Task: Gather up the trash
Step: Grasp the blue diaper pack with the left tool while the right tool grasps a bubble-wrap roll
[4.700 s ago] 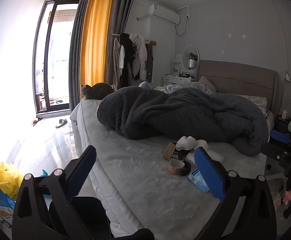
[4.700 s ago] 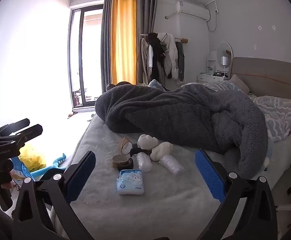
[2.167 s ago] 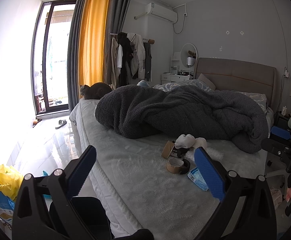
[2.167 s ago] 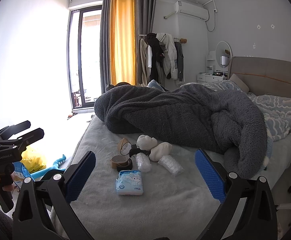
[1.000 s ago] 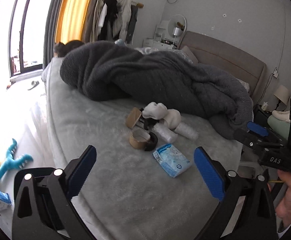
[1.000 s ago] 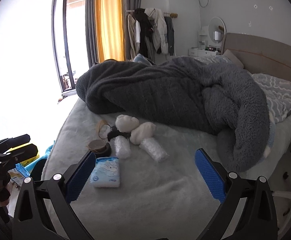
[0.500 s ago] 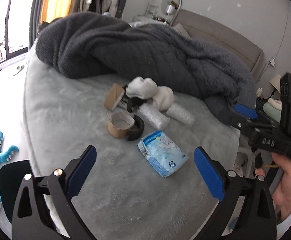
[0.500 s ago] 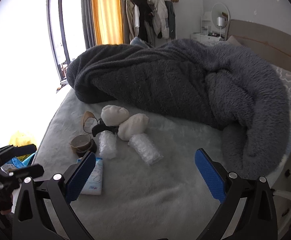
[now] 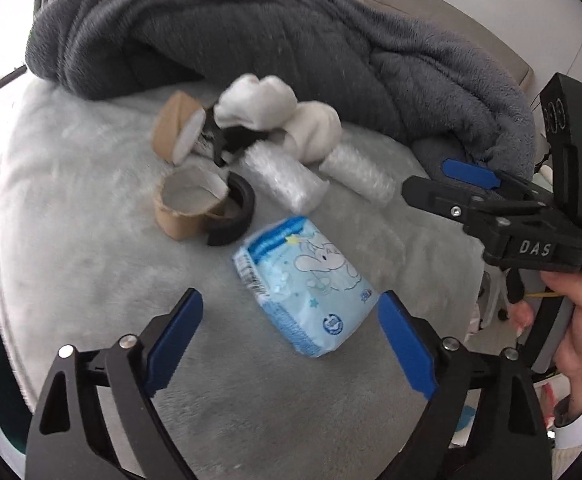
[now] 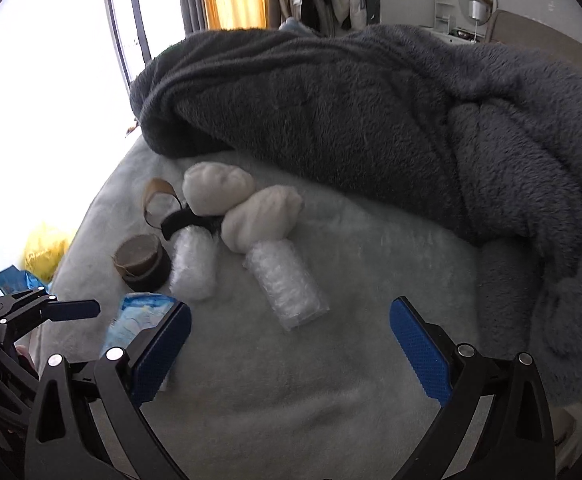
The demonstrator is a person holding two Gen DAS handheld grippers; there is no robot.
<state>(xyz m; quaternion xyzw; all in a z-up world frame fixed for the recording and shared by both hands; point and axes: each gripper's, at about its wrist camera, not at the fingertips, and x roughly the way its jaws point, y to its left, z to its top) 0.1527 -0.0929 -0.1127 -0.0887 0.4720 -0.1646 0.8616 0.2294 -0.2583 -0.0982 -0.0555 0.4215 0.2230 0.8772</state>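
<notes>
While the heap of dark grey blanket (image 9: 299, 40) takes up the far half of the bed (image 9: 91, 280), every scrap of rubbish lies untouched on the pale fleece cover in front of it, so as I judge it the collecting has barely begun and all of it is left to do. Nothing is held in either tool.

Nearest is the pale blue tissue pack (image 9: 305, 284), lying flat between the spread fingers of the left gripper (image 9: 291, 340); those jaws have just been closing a little, but the pads stand clear of the pack on both sides. The right gripper (image 10: 291, 350) hangs wide apart over bare cover, with a clear bubble-wrap roll (image 10: 287, 288) just ahead of it and a second bubble-wrap roll (image 10: 193, 264) to its left.

Behind those sit two white wadded bundles (image 10: 243, 204), touching each other, then a brown tape roll (image 9: 187, 208) leaning against a black tape roll (image 9: 231, 216), and another brown tape core (image 9: 175, 132) tipped on its side near the blanket's edge. A small black scrap lies among them; I cannot tell what it is.

As for writing, the right tool's body reads "DAS" (image 9: 535, 248) in raised letters. The pack carries a cartoon animal, stars and a round badge, with print too small to read.
</notes>
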